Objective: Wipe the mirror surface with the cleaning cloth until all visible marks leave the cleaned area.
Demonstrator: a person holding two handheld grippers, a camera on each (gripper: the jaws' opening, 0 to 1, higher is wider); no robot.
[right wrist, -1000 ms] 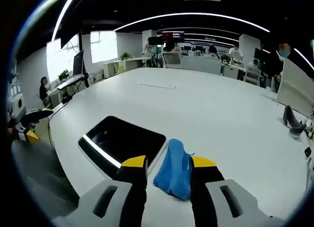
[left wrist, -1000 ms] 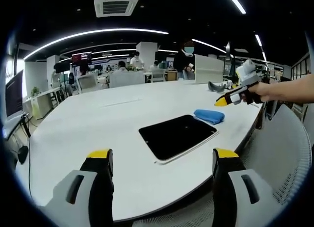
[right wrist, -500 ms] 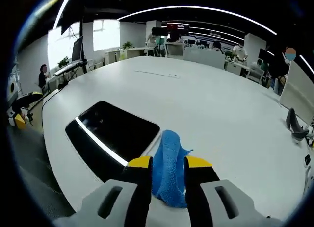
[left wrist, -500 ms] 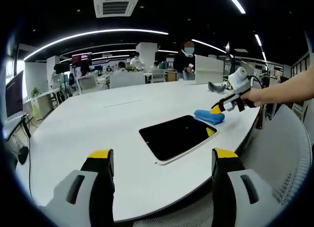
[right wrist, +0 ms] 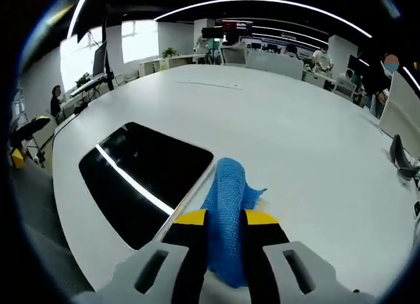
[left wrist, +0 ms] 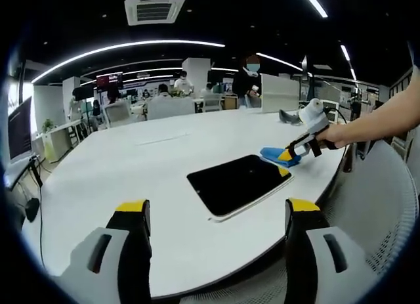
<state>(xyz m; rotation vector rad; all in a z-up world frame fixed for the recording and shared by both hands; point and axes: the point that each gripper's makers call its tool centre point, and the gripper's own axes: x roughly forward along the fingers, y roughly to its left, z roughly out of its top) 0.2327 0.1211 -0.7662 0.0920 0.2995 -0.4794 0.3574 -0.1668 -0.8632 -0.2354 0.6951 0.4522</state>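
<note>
Right gripper (right wrist: 221, 215) jaws are clamped on the crumpled blue cleaning cloth (right wrist: 226, 199), just beside the dark rectangular mirror (right wrist: 141, 176). Lift clear before dragging across the mirror. Left gripper (left wrist: 213, 212) jaws stand apart, empty, short of the mirror.

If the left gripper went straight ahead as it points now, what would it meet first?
Probably the dark rectangular mirror lying flat on the white table; it lies ahead between the open jaws, though depth is unclear.
</note>
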